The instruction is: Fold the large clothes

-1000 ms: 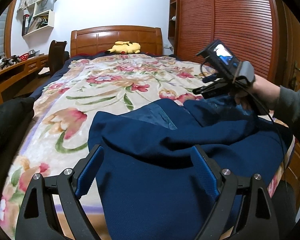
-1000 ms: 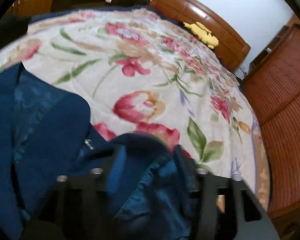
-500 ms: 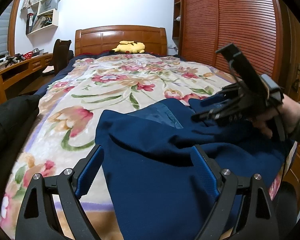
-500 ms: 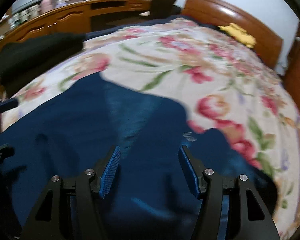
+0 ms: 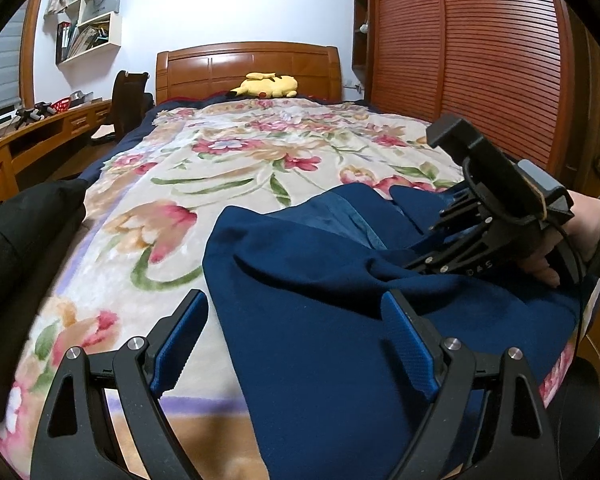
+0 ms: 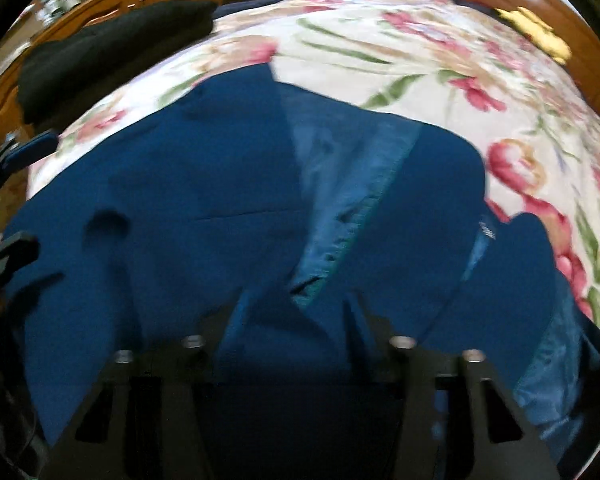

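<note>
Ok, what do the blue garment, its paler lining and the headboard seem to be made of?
Blue garment: matte, finely textured woven cloth, perhaps wool-like suiting; it drapes in soft folds. Paler lining: smoother and slightly shiny, likely satin-type synthetic. Headboard: reddish-brown wood with a glossy varnish, panelled, showing highlights.

One blue jacket [image 5: 340, 300], one yellow plush toy [image 5: 266, 86], one black garment [image 5: 16, 248] lie on my bed [image 5: 228, 160]; I hold two tools.

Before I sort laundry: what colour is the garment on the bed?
Dark blue garment, clearest from the left wrist.
</note>
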Demonstrator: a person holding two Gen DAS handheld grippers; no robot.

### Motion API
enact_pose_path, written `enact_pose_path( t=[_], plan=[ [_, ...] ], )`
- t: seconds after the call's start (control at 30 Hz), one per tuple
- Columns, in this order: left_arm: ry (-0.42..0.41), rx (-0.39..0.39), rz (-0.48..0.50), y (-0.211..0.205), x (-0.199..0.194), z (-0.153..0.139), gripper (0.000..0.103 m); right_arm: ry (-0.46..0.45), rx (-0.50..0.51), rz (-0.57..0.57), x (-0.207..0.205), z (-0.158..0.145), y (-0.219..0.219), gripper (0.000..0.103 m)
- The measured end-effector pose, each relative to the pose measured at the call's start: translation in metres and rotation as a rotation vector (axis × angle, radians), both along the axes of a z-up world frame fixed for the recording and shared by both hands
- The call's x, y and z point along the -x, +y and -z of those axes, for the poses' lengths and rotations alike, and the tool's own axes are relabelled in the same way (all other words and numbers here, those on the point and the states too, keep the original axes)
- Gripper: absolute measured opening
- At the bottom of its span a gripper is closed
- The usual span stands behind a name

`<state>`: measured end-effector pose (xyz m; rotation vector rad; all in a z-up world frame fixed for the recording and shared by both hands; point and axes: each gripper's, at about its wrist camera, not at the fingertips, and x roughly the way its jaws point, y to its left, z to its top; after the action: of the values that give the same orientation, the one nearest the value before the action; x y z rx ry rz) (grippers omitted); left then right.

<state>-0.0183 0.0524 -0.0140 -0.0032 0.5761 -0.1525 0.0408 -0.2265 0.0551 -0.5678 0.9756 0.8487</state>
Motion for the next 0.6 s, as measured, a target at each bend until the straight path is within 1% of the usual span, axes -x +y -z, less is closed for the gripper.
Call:
enact_pose_path(
  t=[0.03, 0.07, 0.13, 0.27, 0.37, 0.47, 0.6],
  plan=[
    [0.000, -0.001, 0.000, 0.000, 0.000, 0.000, 0.089, -0.019, 0.017, -0.020, 0.003, -0.001, 0.004, 0.020],
    [-0.001, 0.000, 0.001, 0.000, 0.000, 0.000, 0.089, -0.063, 0.042, -0.042, 0.007, -0.002, 0.010, 0.005],
    [-0.008, 0.004, 0.003, 0.000, 0.002, -0.002, 0.089, -0.161, 0.079, -0.053, 0.009, -0.009, 0.018, 0.005],
    [-0.007, 0.010, 0.001, 0.001, 0.001, -0.003, 0.089, -0.292, 0.089, -0.002, -0.009, -0.023, 0.034, 0.004],
    [-0.017, 0.020, -0.011, 0.000, 0.001, -0.006, 0.089, -0.379, 0.089, 0.031, -0.026, -0.028, 0.045, 0.004],
    [-0.025, 0.026, -0.016, 0.000, 0.001, -0.008, 0.089, -0.408, 0.026, 0.073, -0.045, -0.028, 0.057, 0.004],
    [-0.019, 0.020, -0.021, 0.001, -0.001, -0.006, 0.089, -0.484, -0.015, 0.115, -0.053, -0.020, 0.070, 0.004]
  ],
)
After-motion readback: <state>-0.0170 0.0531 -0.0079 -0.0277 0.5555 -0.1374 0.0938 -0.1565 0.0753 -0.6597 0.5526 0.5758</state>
